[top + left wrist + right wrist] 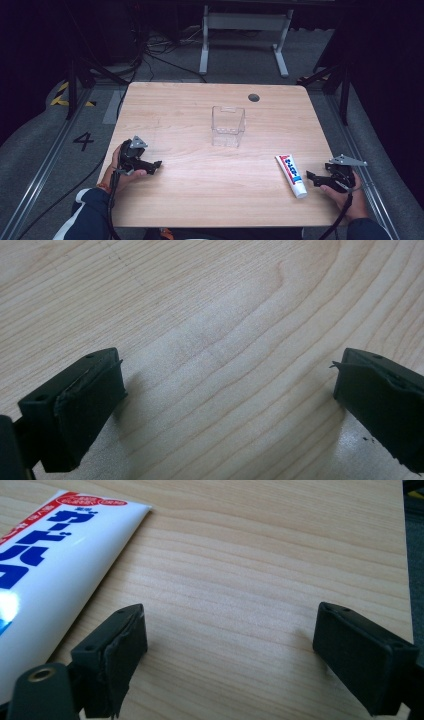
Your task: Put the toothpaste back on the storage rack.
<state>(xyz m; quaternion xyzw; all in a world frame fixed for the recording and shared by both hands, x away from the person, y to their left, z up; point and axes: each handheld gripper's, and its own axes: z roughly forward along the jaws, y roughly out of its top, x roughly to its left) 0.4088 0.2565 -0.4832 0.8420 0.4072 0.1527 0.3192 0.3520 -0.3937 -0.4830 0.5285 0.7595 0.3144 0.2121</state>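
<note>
- The toothpaste tube (291, 175) lies flat on the wooden counter (200, 190), near the front right corner.
- In the high view its long axis runs from front to back with a slight slant: the flat crimped end points away from the person and a little left, the cap end points toward the front edge and a little right.
- The cap itself looks white, though it is too small in the high view to be sure.
- The right hand-held gripper (311, 178) rests on the counter just beside the tube's cap end, jaws spread wide with only bare wood between them.
- In the right gripper view the tube (45, 575) lies beside the left jaw, outside the gap.
- The left hand-held gripper (156, 165) sits near the front left, well apart from the tube, jaws spread over bare wood.
- A clear plastic box (228, 126) stands upright near the counter's middle, well apart from both.
</note>
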